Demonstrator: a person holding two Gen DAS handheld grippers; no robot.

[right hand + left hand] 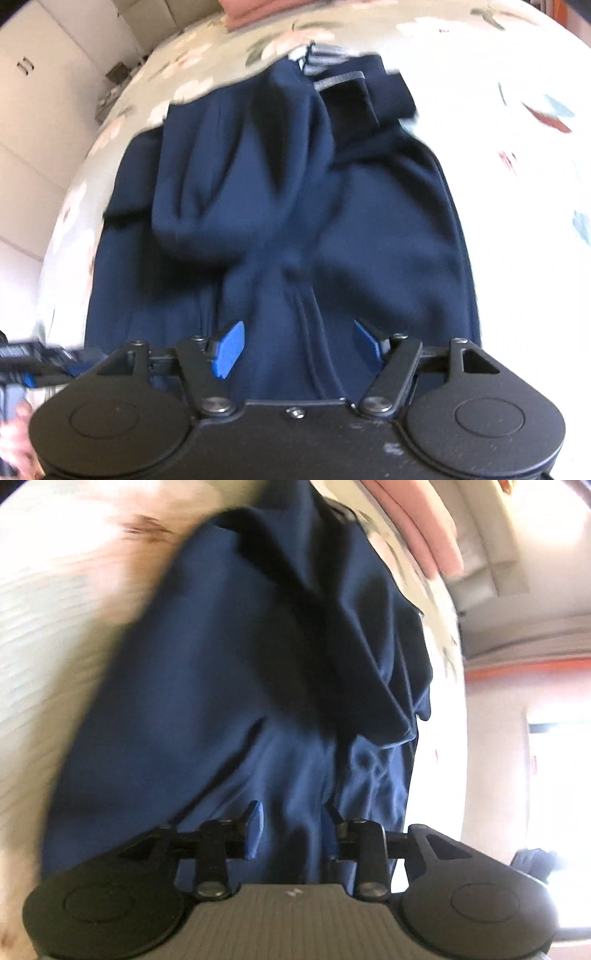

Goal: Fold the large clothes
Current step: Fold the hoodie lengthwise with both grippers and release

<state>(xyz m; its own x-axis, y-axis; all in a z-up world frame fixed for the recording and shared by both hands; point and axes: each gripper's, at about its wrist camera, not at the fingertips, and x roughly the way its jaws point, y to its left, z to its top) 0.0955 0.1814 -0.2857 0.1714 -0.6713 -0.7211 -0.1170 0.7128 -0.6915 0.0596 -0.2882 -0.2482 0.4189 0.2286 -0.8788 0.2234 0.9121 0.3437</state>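
Observation:
A large navy blue garment lies bunched on a floral bedspread, with grey striped cuffs at its far end. It also fills the left wrist view. My right gripper is open, its blue pads apart just above the near end of the garment, with a fold of cloth rising between them. My left gripper is open too, with navy cloth between its fingers. The left gripper also shows at the lower left of the right wrist view. Both views are motion-blurred.
Pink folded fabric lies at the far edge of the bed and shows in the left wrist view. White cabinets stand to the left of the bed. A bright doorway is at the right.

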